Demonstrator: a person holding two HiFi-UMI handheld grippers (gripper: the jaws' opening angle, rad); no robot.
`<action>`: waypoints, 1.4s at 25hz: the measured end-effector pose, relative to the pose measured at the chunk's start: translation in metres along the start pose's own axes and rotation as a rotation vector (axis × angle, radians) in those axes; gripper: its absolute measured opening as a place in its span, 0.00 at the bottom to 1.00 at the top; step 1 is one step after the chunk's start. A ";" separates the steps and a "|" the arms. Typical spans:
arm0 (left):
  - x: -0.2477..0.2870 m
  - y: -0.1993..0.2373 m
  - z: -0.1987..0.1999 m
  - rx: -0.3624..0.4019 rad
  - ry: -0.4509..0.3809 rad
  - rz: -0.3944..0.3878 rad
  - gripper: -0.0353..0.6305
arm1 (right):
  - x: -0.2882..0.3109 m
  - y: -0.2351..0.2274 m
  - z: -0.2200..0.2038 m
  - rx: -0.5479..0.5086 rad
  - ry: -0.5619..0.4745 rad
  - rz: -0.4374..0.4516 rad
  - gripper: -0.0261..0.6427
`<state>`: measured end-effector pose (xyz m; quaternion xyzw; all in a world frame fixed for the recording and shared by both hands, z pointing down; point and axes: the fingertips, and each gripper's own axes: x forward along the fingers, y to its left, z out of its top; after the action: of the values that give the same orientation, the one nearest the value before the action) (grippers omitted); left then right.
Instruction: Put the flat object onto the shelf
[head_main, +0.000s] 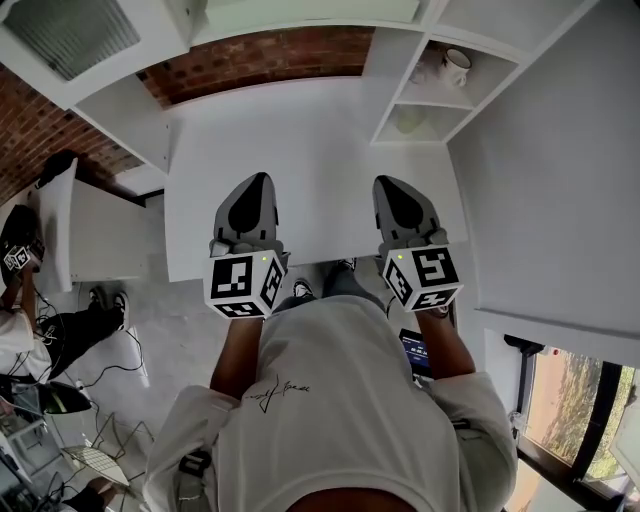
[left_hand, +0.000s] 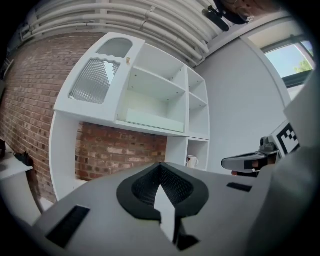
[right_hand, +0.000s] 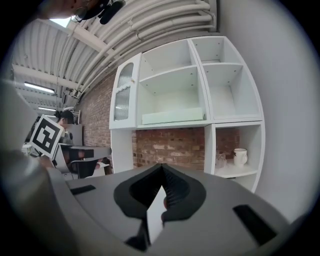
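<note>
A large flat white board (head_main: 320, 150) lies level in front of me, and both grippers hold it by its near edge. My left gripper (head_main: 257, 182) is shut on the edge left of centre, my right gripper (head_main: 393, 185) right of centre. Along the left gripper (left_hand: 160, 167) the board shows edge-on as a white sliver (left_hand: 167, 212) between the closed jaws. It shows the same way (right_hand: 154, 215) in the right gripper (right_hand: 161, 167). Ahead stands a white shelf unit (right_hand: 207, 82) on a brick wall, with open compartments.
A pale green flat panel (right_hand: 172, 117) lies in the wide middle compartment. A white mug (right_hand: 240, 156) and a glass stand in the low right compartment. A ribbed-glass cabinet door (left_hand: 94, 80) is at the left. A white wall (head_main: 560, 180) runs close on the right, and a desk with a seated person (head_main: 20, 300) is at the left.
</note>
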<state>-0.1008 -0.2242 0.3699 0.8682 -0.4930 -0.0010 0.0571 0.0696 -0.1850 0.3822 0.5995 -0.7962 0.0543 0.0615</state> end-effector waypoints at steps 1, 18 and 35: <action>-0.003 -0.001 -0.003 0.003 0.005 -0.003 0.07 | -0.003 0.002 -0.003 0.009 0.002 -0.003 0.08; -0.031 -0.001 -0.025 0.033 0.041 0.057 0.07 | -0.022 0.012 -0.011 0.014 -0.016 0.024 0.08; -0.026 0.004 -0.015 0.080 0.024 0.049 0.07 | -0.022 0.010 0.016 0.012 -0.119 0.117 0.08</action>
<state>-0.1170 -0.2026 0.3835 0.8573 -0.5131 0.0304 0.0284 0.0657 -0.1640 0.3623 0.5543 -0.8319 0.0270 0.0072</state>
